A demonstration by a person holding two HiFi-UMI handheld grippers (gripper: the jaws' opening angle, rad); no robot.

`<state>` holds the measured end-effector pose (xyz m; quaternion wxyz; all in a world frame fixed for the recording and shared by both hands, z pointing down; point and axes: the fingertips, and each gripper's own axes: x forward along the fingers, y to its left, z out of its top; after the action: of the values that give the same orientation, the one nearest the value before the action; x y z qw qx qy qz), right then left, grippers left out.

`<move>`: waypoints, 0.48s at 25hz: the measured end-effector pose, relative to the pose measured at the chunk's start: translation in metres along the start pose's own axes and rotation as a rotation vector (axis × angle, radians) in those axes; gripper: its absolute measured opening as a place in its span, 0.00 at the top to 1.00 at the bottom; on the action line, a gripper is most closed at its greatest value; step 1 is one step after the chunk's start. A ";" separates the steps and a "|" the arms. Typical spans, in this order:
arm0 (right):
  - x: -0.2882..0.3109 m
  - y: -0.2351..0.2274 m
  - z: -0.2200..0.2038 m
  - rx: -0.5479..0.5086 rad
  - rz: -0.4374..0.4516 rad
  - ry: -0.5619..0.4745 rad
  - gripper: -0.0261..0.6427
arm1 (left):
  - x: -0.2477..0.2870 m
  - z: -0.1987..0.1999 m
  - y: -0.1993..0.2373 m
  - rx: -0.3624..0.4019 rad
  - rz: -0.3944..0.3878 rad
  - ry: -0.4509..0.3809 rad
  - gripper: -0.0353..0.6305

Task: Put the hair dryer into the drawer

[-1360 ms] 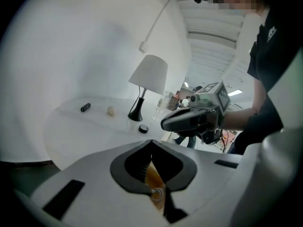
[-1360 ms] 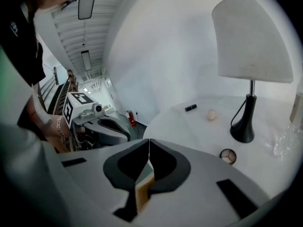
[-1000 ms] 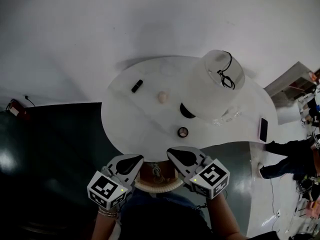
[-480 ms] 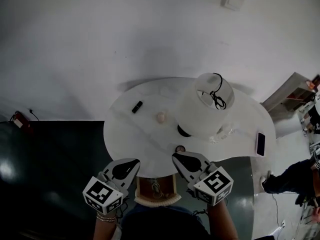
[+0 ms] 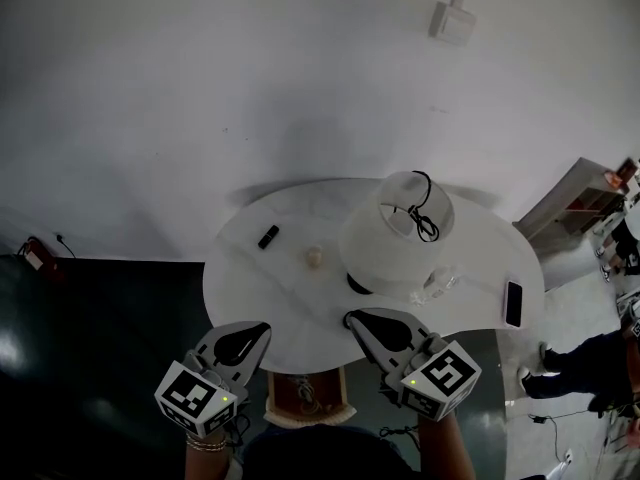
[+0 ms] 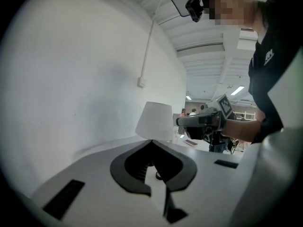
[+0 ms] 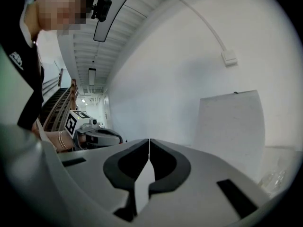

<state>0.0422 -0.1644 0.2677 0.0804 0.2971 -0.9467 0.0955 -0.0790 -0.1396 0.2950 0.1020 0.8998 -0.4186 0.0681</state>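
In the head view an open drawer (image 5: 305, 396) with a brown inside and a pale curved front sticks out under the near edge of the round white table (image 5: 250, 293). A looped cord lies in it; no hair dryer body shows clearly. My left gripper (image 5: 250, 330) hangs left of the drawer, above the table's edge, shut and empty. My right gripper (image 5: 352, 319) is to the drawer's right, also shut and empty. In the left gripper view the left gripper's (image 6: 151, 141) jaws meet, and in the right gripper view the right gripper's (image 7: 149, 141) jaws meet too.
A white lamp (image 5: 395, 233) with a dark cord on its shade stands on the table. A small black item (image 5: 268, 236), a small pale round item (image 5: 314, 257), clear plastic (image 5: 440, 286) and a phone (image 5: 513, 303) lie around it. A white wall stands behind and dark floor to the left.
Both grippers have risen, still shut. The table and lamp now sit lower and smaller in the head view, and the drawer has slid toward the bottom edge.
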 end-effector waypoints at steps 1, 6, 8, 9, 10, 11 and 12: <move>-0.002 0.000 0.005 -0.006 -0.004 -0.012 0.93 | 0.000 0.002 0.001 0.004 0.004 -0.003 0.92; -0.012 -0.004 0.016 -0.054 -0.045 -0.028 0.93 | -0.005 0.010 0.002 0.019 0.018 -0.021 0.92; -0.014 -0.005 0.018 -0.075 -0.064 -0.022 0.93 | -0.008 0.013 0.003 0.022 0.021 -0.026 0.92; -0.015 -0.005 0.018 -0.083 -0.071 -0.017 0.93 | -0.009 0.014 0.003 0.024 0.021 -0.028 0.92; -0.015 -0.005 0.018 -0.089 -0.076 -0.013 0.93 | -0.010 0.015 0.004 0.025 0.024 -0.030 0.92; -0.016 -0.005 0.018 -0.089 -0.078 -0.010 0.93 | -0.012 0.017 0.004 0.025 0.026 -0.031 0.92; -0.016 -0.004 0.018 -0.088 -0.077 -0.007 0.93 | -0.013 0.017 0.004 0.025 0.029 -0.031 0.92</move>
<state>0.0560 -0.1625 0.2474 0.0937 0.3300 -0.9380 0.0496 -0.0901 -0.1365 0.2759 0.0834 0.8959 -0.4321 0.0607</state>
